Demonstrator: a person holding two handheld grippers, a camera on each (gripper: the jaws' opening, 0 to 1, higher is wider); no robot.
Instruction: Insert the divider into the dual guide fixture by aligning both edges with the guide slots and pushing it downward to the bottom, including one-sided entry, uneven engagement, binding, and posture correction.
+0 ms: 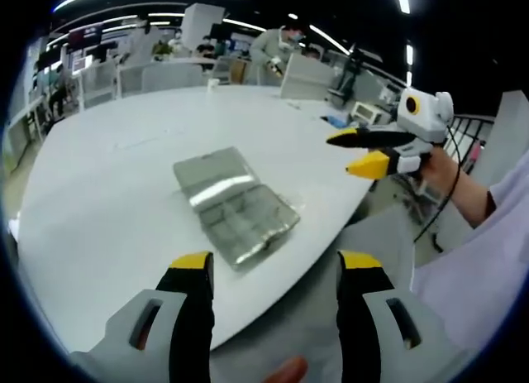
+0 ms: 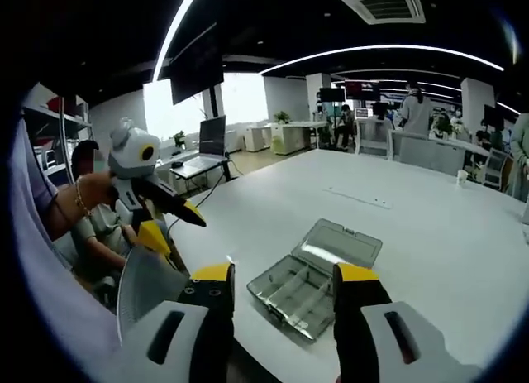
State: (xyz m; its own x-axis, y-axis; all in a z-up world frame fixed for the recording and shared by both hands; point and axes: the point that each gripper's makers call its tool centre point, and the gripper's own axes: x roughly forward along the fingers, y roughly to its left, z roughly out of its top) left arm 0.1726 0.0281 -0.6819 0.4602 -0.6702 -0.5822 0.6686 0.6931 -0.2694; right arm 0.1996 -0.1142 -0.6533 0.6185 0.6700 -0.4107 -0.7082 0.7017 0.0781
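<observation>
No words can be read. The clear grey plastic box with little compartments (image 1: 235,205) (image 2: 318,275) lies open on the round white table (image 1: 107,184) (image 2: 430,226). Left gripper (image 1: 277,267) (image 2: 169,222) and right gripper (image 2: 281,280) (image 1: 359,151) both have jaws apart, holding nothing.

An open office; a large white round table (image 1: 124,176) in front; desks and white chairs (image 1: 99,81) behind; long ceiling light strips (image 2: 388,50); a ceiling air vent (image 2: 382,4); bright windows (image 2: 248,98); a hanging dark screen (image 2: 197,64).
</observation>
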